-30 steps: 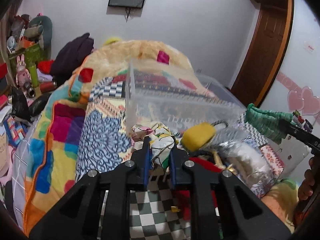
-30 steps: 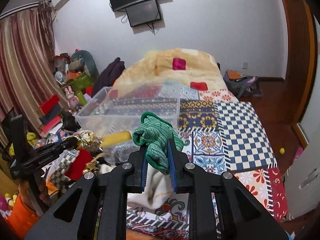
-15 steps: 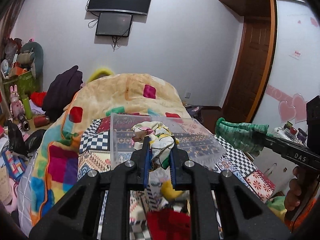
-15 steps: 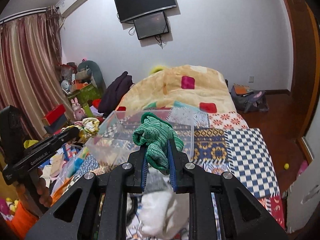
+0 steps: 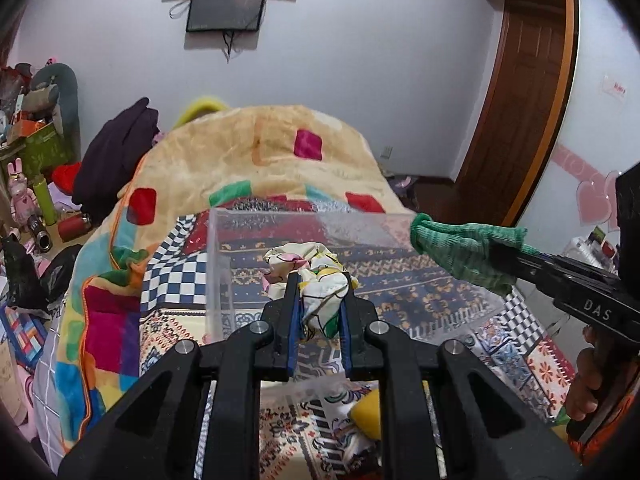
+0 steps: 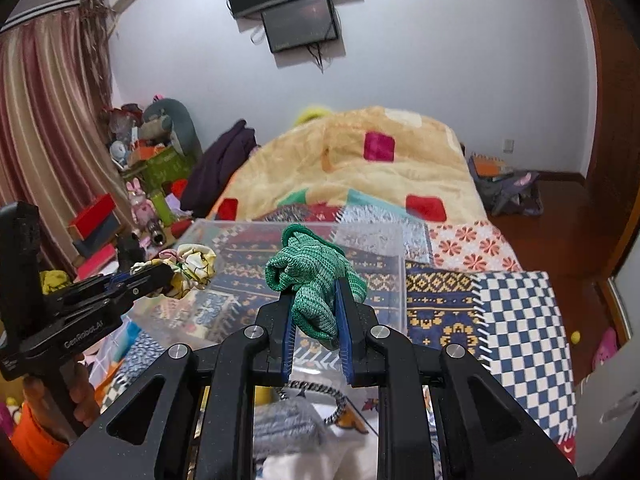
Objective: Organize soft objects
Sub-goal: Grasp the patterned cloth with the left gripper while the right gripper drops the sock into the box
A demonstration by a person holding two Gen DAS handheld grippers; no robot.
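Observation:
My left gripper (image 5: 319,298) is shut on a crumpled white patterned cloth (image 5: 316,266) and holds it over the near side of a clear plastic bin (image 5: 218,264) that stands on the bed. My right gripper (image 6: 313,300) is shut on a bunched green knitted glove (image 6: 310,276), held above the same clear bin (image 6: 368,240). In the left wrist view the green glove (image 5: 464,246) hangs at the bin's right rim, pinched by the right gripper. In the right wrist view the patterned cloth (image 6: 192,264) shows at the bin's left, in the left gripper.
A patchwork bedspread (image 5: 436,304) and a beige blanket (image 5: 256,152) cover the bed. A yellow soft item (image 5: 366,414) and a grey knit piece (image 6: 284,424) lie near me below the grippers. Cluttered shelves with toys (image 6: 148,160) stand left; a wooden door (image 5: 524,92) is right.
Both grippers have lifted away from the pile of soft things and moved forward with their loads, so the bin now lies under and just ahead of them.

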